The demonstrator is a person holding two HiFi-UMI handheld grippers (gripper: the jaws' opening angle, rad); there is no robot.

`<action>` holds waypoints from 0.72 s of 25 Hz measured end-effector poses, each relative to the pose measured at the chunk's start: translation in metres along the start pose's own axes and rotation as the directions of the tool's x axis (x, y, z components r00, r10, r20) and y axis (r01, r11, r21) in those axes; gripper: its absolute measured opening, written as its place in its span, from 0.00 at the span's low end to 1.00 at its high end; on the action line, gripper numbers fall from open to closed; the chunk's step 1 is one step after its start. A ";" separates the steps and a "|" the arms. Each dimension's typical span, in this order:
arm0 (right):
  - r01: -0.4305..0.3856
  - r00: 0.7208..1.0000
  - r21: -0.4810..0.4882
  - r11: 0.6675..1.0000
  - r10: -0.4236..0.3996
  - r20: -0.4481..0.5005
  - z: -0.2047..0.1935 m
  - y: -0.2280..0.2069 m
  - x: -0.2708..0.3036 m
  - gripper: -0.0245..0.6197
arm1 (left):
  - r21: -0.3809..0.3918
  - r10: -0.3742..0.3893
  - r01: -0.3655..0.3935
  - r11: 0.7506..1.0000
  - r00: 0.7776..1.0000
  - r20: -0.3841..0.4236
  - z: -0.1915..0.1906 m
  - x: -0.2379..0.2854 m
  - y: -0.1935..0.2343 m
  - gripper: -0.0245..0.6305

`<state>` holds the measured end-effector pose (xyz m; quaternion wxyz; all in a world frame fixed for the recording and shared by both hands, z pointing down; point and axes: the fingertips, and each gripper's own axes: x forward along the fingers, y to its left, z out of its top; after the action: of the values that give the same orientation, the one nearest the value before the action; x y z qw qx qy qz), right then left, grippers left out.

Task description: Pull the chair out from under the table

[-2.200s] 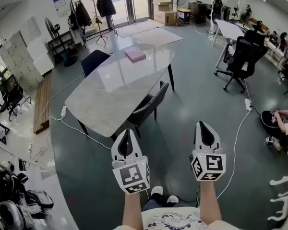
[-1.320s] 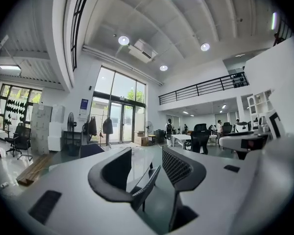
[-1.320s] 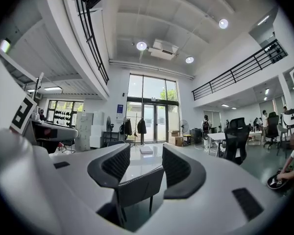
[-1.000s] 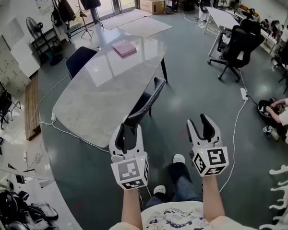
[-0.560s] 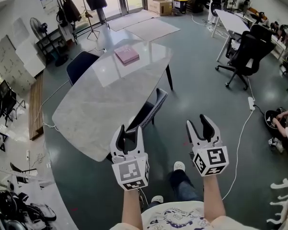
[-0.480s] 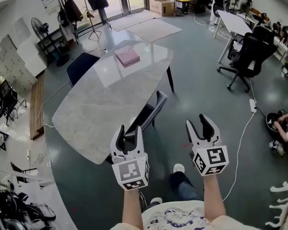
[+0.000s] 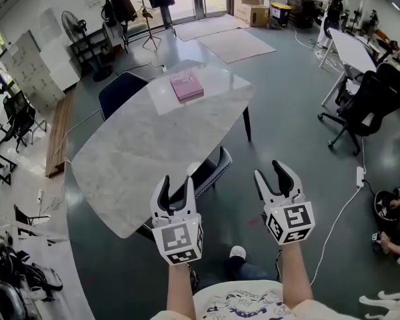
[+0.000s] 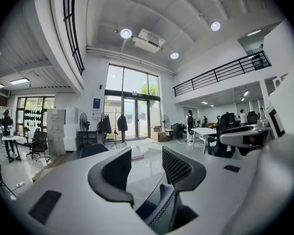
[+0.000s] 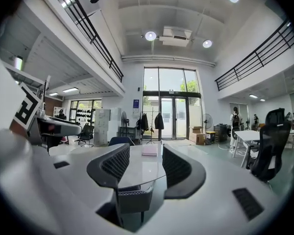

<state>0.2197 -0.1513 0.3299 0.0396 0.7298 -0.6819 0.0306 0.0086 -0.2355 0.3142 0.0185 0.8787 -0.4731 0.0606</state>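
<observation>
Two white hand-held tools, the left tool [image 7: 176, 187] and the right tool [image 7: 275, 179], hover side by side above the grey floor [image 7: 280, 132]. Each has its jaws standing apart with nothing gripped. Ahead of them, the dark grey padded chair [image 7: 212, 171] sits tucked under the near edge of the pale marble oval surface [image 7: 133, 145], only its back and part of the seat showing. A pink book [image 7: 187, 86] lies near the surface's far end.

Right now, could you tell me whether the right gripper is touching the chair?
Apart. In the head view, bare floor separates the right gripper from the chair; its jaws stand open.
</observation>
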 end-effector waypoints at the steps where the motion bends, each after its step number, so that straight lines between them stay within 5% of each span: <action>1: -0.021 1.000 -0.006 1.000 0.021 -0.008 -0.002 -0.003 0.006 0.37 | -0.003 0.011 -0.011 1.000 1.000 -0.004 -0.001 0.004 -0.001 0.35; 18: -0.319 0.932 -0.109 0.941 0.290 -0.219 -0.077 0.018 0.105 0.44 | 0.033 0.067 -0.062 0.998 0.981 -0.184 -0.070 0.059 0.030 0.39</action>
<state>0.2094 -0.2494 0.4173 0.1549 0.6034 -0.7799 0.0606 0.0091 -0.2948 0.3901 0.0487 0.8538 -0.4965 0.1491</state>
